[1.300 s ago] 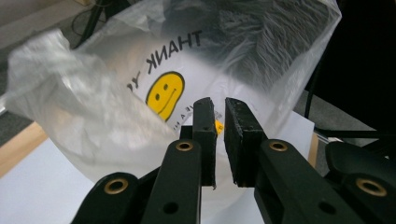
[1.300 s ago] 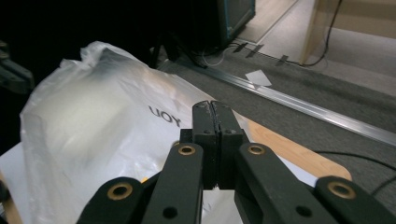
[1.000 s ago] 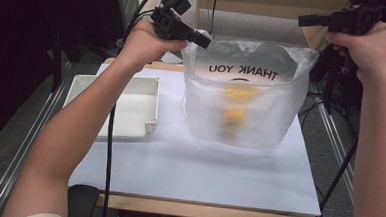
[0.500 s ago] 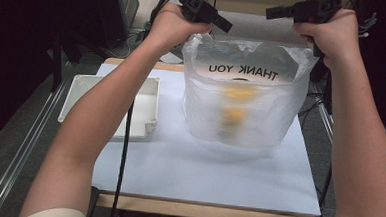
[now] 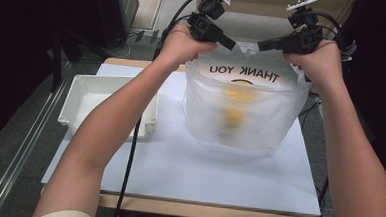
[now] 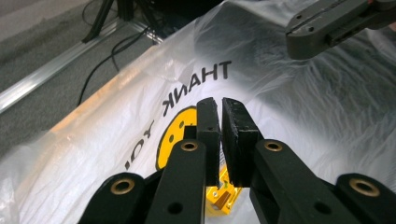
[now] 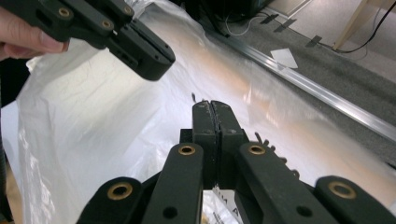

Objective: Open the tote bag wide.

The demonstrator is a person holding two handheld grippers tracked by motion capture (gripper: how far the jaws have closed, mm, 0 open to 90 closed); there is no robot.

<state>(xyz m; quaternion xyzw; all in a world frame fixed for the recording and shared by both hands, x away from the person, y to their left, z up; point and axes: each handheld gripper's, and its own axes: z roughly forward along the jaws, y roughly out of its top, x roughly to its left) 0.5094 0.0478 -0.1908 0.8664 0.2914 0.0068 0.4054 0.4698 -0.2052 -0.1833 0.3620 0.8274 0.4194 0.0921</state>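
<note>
White tabletop (image 5: 187, 173), bag (image 5: 246, 111) upright; left gripper (image 5: 230, 42) and right gripper (image 5: 262, 44) pressed together, gripping nothing. Open both, pinch rim evenly.

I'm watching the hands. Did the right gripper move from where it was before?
Yes. Judged against the plastic bag in the high view, the right gripper has swung inward from beyond the bag's right edge to above its top rim, closer to the left gripper.

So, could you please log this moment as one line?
left gripper: shut, above bag mouth | right gripper: shut, facing it | plastic bag: upright on table, yellow item inside | white tray: left
</note>
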